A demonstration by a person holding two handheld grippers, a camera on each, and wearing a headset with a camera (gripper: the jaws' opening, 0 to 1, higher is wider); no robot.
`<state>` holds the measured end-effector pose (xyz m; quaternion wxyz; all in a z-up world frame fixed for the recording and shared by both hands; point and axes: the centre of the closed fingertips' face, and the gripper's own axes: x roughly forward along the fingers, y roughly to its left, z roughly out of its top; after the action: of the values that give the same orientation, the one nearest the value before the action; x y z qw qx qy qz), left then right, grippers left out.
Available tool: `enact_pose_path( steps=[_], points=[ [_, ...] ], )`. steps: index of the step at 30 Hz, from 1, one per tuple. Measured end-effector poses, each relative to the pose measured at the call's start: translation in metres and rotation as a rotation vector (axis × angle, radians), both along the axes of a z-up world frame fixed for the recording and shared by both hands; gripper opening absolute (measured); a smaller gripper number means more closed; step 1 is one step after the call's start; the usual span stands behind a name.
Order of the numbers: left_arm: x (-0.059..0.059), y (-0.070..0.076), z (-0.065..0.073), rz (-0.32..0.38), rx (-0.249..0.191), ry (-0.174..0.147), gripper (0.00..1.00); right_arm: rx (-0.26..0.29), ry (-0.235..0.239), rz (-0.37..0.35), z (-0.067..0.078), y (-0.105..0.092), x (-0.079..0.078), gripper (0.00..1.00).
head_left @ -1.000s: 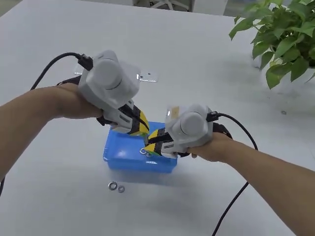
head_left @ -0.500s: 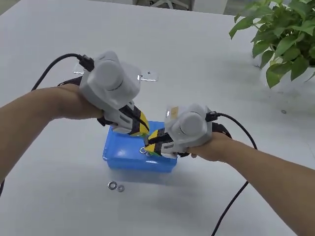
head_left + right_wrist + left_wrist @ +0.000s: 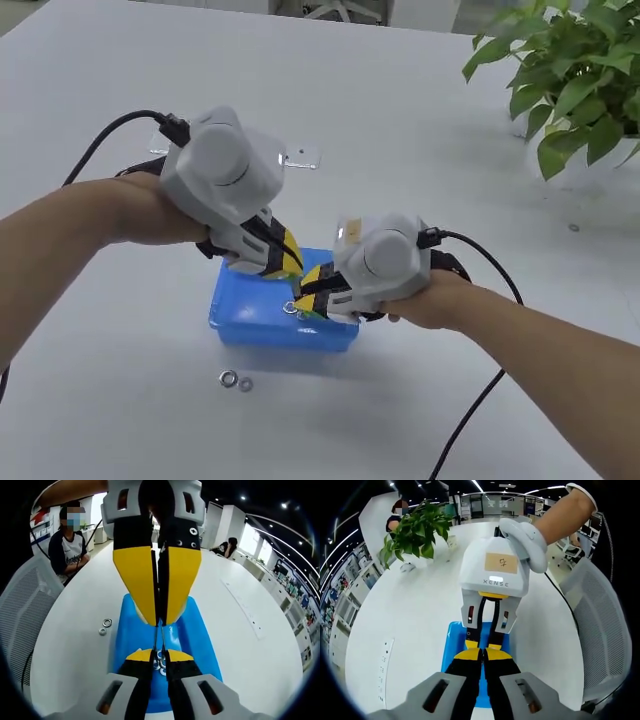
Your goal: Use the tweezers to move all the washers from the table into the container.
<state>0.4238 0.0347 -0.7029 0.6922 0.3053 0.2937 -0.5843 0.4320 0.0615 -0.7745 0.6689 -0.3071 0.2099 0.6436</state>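
The left gripper (image 3: 280, 257) is clamped tight on the joined end of one pair of tweezers (image 3: 159, 636). Its two tines spread down between the jaws of the right gripper (image 3: 308, 291), which stand narrow and seem to press them. Both grippers meet over the one blue container (image 3: 248, 322) on the white table (image 3: 400, 130). A few washers (image 3: 160, 664) lie inside, too crowded to count. Two washers (image 3: 229, 377) lie touching on the table, near the container's front edge. One potted plant (image 3: 570, 70) stands well apart.
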Motion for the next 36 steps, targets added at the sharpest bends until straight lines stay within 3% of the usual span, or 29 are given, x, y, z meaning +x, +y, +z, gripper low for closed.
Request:
enact_pose_path(
  steps=[15,27,36],
  points=[
    [-0.011,0.003,0.02,0.002,0.002,-0.024,0.05,0.008,-0.047,0.017,0.021,0.003,-0.009,0.11],
    [-0.028,0.007,0.036,0.001,0.007,-0.042,0.05,0.018,-0.072,0.028,0.036,0.009,-0.024,0.11],
    [-0.044,0.013,0.038,0.006,0.016,-0.037,0.05,0.04,-0.065,0.025,0.039,0.014,-0.04,0.11]
  ],
)
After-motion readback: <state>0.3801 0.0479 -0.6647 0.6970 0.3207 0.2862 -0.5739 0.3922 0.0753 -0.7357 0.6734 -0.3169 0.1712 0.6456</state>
